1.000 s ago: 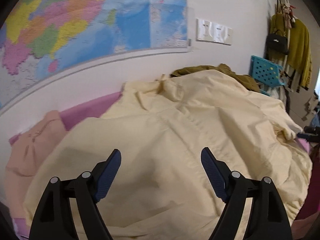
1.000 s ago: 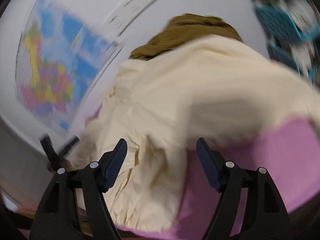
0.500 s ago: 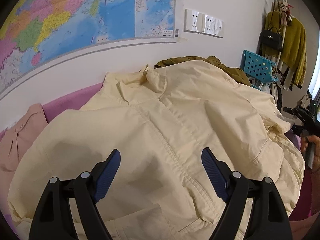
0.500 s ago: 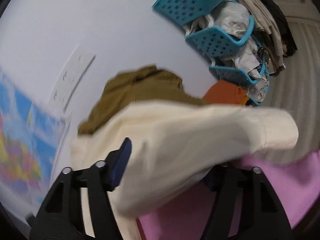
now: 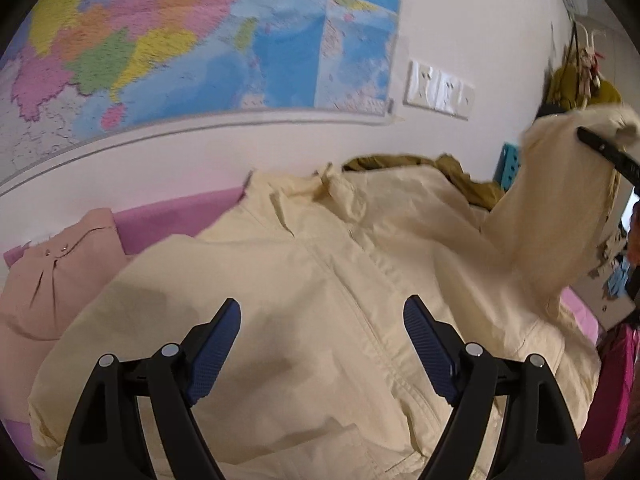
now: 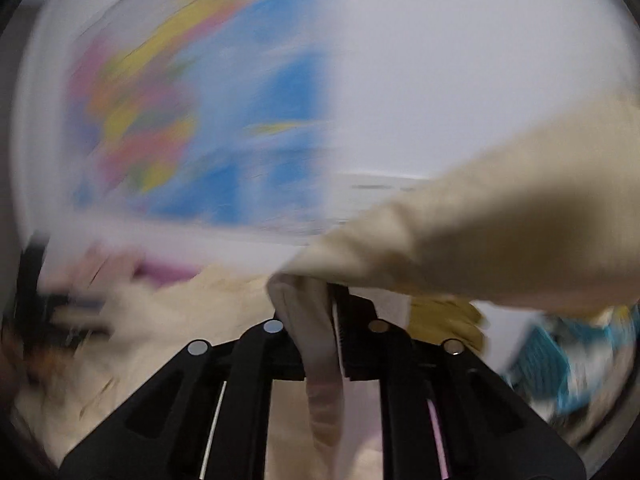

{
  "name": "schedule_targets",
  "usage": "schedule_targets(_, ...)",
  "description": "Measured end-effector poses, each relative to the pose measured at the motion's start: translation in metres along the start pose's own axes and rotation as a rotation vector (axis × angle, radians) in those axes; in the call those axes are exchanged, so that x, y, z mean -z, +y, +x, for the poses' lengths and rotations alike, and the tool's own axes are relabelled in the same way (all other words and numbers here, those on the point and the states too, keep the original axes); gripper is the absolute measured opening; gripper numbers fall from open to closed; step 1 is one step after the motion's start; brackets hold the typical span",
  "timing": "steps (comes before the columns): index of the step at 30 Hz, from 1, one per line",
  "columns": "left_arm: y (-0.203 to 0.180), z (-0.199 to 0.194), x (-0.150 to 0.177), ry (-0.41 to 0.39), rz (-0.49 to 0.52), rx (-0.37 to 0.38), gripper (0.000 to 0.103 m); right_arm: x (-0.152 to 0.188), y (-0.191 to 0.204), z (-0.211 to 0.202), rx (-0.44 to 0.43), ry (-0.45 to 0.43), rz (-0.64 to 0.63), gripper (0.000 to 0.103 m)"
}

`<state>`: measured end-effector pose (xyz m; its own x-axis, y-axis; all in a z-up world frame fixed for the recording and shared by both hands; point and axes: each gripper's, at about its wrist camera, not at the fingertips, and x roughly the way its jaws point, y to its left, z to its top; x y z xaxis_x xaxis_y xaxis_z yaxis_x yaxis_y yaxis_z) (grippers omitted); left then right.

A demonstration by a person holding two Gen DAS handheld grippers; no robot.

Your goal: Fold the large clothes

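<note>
Your pale yellow jacket (image 5: 320,300) lies spread on the pink bed (image 5: 176,220) below the wall map (image 5: 200,40). It's soft and floppy, so grab seams or cuffs. Right gripper (image 6: 334,320) is clamped on the sleeve (image 5: 560,200); left gripper (image 5: 322,340) fingers are apart over the jacket's front.

The left wrist camera is looking forward and down past the left gripper (image 5: 322,344), sitting close above the cream jacket (image 5: 320,300) and facing the wall map (image 5: 200,40). The right wrist camera is looking along the right gripper (image 6: 334,332), pressed very near the jacket's sleeve (image 6: 500,232), its picture smeared by blur. Both views are sharing the jacket, the map (image 6: 192,120) and the pink cover (image 5: 172,220); the left view is also catching the right gripper (image 5: 608,156) at its right edge.
</note>
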<state>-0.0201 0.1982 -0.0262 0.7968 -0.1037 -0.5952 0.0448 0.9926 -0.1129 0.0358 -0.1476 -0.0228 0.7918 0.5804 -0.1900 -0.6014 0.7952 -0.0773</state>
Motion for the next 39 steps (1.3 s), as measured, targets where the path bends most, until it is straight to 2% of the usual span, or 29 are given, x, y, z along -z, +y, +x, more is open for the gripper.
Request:
schedule_targets(1, 0.004, -0.004, -0.001, -0.014, -0.013, -0.003, 0.081, -0.001, 0.03, 0.022, -0.074, 0.058, -0.069, 0.018)
schedule_targets(5, 0.018, -0.013, -0.001, -0.025, -0.042, -0.03, 0.083, 0.023, 0.102, 0.089, -0.189, 0.201, -0.189, 0.018)
schedule_targets(7, 0.024, -0.015, 0.001, -0.016, -0.044, -0.047, 0.083, 0.048, 0.132, 0.121, -0.254, 0.308, -0.255, 0.03)
schedule_targets(8, 0.026, -0.016, 0.002, -0.014, -0.045, -0.052, 0.083, 0.059, 0.139, 0.129, -0.251, 0.338, -0.268, 0.043)
schedule_targets(9, 0.029, -0.017, 0.004, -0.01, -0.047, -0.057, 0.083, 0.068, 0.143, 0.134, -0.264, 0.36, -0.262, 0.052)
schedule_targets(12, 0.038, -0.015, 0.008, 0.009, -0.056, -0.056, 0.083, 0.082, 0.14, 0.133, -0.302, 0.411, -0.248, 0.058)
schedule_targets(15, 0.043, -0.009, 0.009, 0.031, -0.057, -0.046, 0.085, 0.082, 0.113, 0.108, -0.307, 0.373, -0.198, 0.07)
schedule_targets(18, 0.041, 0.003, 0.007, 0.072, -0.042, -0.039, 0.089, 0.074, 0.054, 0.089, -0.243, 0.33, -0.049, 0.074)
schedule_targets(22, 0.039, 0.039, 0.003, 0.227, -0.041, -0.072, 0.089, 0.083, -0.031, 0.093, -0.126, 0.336, 0.252, 0.075)
schedule_targets(24, 0.039, 0.058, 0.005, 0.305, -0.05, -0.082, 0.089, 0.095, -0.062, 0.104, -0.034, 0.357, 0.32, 0.077)
schedule_targets(27, 0.042, 0.087, 0.013, 0.395, -0.063, -0.139, 0.075, 0.121, -0.099, 0.121, 0.008, 0.417, 0.435, 0.077)
schedule_targets(29, 0.045, 0.093, 0.017, 0.402, -0.064, -0.163, 0.069, 0.14, -0.113, 0.136, -0.031, 0.46, 0.528, 0.077)
schedule_targets(31, 0.048, 0.095, 0.017, 0.4, -0.08, -0.166, 0.064, 0.149, -0.112, 0.143, -0.082, 0.478, 0.568, 0.068)
schedule_targets(32, 0.048, 0.094, 0.017, 0.396, -0.08, -0.17, 0.061, 0.148, -0.107, 0.146, -0.1, 0.479, 0.55, 0.056)
schedule_targets(33, 0.048, 0.093, 0.017, 0.394, -0.078, -0.172, 0.057, 0.143, -0.101, 0.144, -0.092, 0.462, 0.509, 0.035)
schedule_targets(35, 0.048, 0.086, 0.015, 0.384, -0.078, -0.195, 0.054, 0.126, -0.087, 0.136, -0.083, 0.412, 0.422, 0.014)
schedule_targets(37, 0.049, 0.075, 0.014, 0.346, -0.076, -0.211, 0.056, 0.11, -0.077, 0.128, -0.047, 0.369, 0.349, 0.008)
schedule_targets(39, 0.052, 0.058, 0.01, 0.298, -0.1, -0.185, 0.06, 0.103, -0.075, 0.127, 0.007, 0.341, 0.315, 0.008)
